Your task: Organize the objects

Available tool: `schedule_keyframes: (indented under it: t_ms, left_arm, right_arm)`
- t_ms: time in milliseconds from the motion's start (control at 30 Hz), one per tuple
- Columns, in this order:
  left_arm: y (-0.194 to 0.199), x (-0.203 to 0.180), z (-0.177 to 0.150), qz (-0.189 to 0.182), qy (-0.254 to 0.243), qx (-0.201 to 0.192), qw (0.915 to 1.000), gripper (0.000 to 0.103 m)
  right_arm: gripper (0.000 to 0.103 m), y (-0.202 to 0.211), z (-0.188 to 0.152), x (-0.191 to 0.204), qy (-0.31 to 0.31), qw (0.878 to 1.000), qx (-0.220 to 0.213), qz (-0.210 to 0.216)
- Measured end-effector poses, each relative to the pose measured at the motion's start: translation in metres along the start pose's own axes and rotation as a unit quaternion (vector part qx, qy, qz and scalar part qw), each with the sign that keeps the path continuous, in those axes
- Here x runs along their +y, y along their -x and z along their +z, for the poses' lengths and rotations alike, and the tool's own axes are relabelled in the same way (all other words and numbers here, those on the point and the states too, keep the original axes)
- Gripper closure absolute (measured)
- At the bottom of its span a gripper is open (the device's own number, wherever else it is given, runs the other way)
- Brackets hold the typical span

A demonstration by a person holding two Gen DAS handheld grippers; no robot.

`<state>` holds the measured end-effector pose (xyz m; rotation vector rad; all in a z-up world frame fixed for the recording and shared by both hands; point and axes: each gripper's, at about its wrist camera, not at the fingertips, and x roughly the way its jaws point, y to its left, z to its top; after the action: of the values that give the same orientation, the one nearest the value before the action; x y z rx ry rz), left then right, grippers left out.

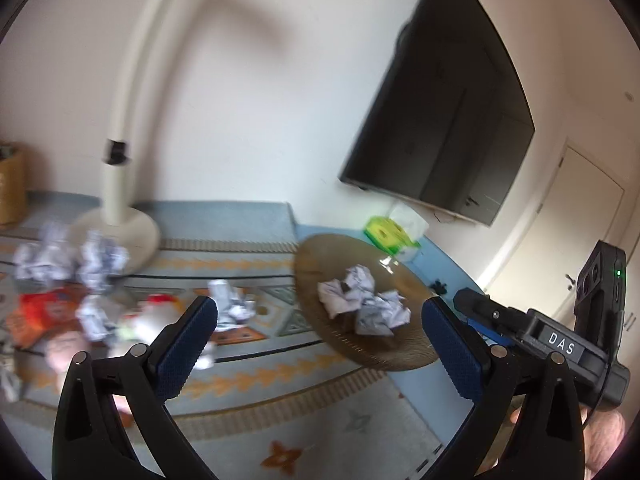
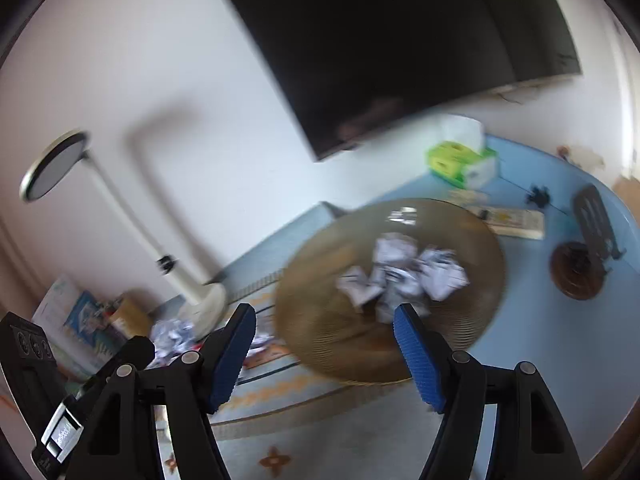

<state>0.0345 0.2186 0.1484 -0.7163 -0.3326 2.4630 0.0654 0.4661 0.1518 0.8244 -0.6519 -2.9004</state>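
Both hand-held grippers (image 1: 320, 344) (image 2: 324, 352) gaping, angled downward

**Crumpled paper in the brown dish, seen over open jaws**

The right gripper (image 2: 324, 354) fills the bottom of the frame, its blue-padded jaws standing apart with nothing between them. Just above, at centre, a round ribbed brown dish (image 2: 320, 320) holds several crumpled paper balls (image 2: 404, 272). More paper wads (image 2: 172, 334) lie at lower left near the base of a white lamp (image 2: 120, 208). A dark screen (image 2: 400, 40) hangs across the top. A green tissue box (image 2: 460, 162) sits at upper right on the blue table (image 2: 540, 332). The other gripper (image 2: 48, 400) shows at the lower left edge.
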Motion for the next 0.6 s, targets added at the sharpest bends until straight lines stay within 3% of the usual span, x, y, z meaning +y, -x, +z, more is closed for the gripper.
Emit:
schedule_keyframes:
  t_ms: [133,300,467,600]
  left_arm:
    - [0.060,0.033,-0.011,0.072,-0.016,-0.026,0.9970,0.001]
    - [0.093,0.100,-0.043,0.163,-0.031,-0.013,0.9860,0.001]
    - [0.102,0.174,-0.074,0.195,0.020,0.011,0.9806,0.001]
    - [0.093,0.201,-0.089,0.199,0.044,0.012,0.9789,0.001]
  right_arm:
    - [0.033,-0.008,-0.024,0.068,0.059,0.997,0.009,0.051]
    - [0.033,-0.055,-0.079,0.120,0.131,0.988,0.051,0.061]
    - [0.033,-0.107,-0.124,0.132,0.146,0.983,0.103,0.053]
    - [0.033,-0.130,-0.144,0.142,0.168,0.977,0.122,0.052]
